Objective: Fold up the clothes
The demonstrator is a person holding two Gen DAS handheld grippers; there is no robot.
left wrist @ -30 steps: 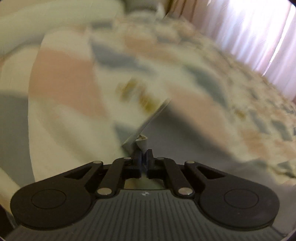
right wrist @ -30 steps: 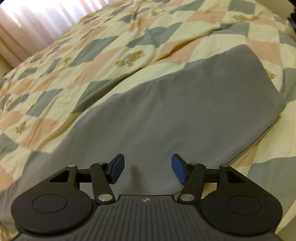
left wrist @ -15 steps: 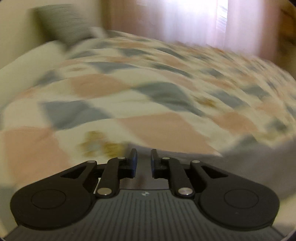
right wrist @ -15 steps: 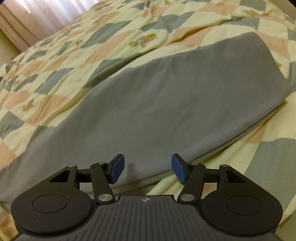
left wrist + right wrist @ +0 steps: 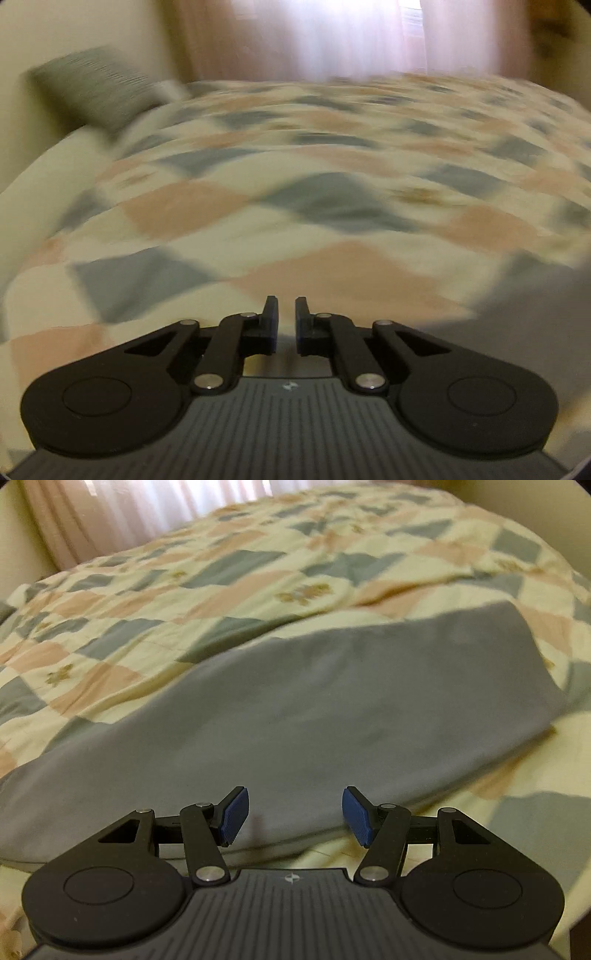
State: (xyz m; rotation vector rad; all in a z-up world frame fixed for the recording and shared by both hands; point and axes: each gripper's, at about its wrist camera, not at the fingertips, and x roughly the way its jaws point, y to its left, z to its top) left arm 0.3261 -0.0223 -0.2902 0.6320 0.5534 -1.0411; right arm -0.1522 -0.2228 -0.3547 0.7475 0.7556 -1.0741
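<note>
With the gray garment [image 5: 295, 709] laid folded on the quilt [image 5: 155, 602], the right gripper [image 5: 295, 814] was held wide and the left gripper [image 5: 286, 319] narrowly parted, both empty, presumably for regrasping.

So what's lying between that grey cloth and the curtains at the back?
Only the checked quilt. In the right wrist view it covers the bed from the far edge of the grey cloth to the curtains; nothing rests on it.

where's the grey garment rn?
Right wrist view: grey garment lies flat on the checked quilt, directly ahead of the open right gripper.
</note>
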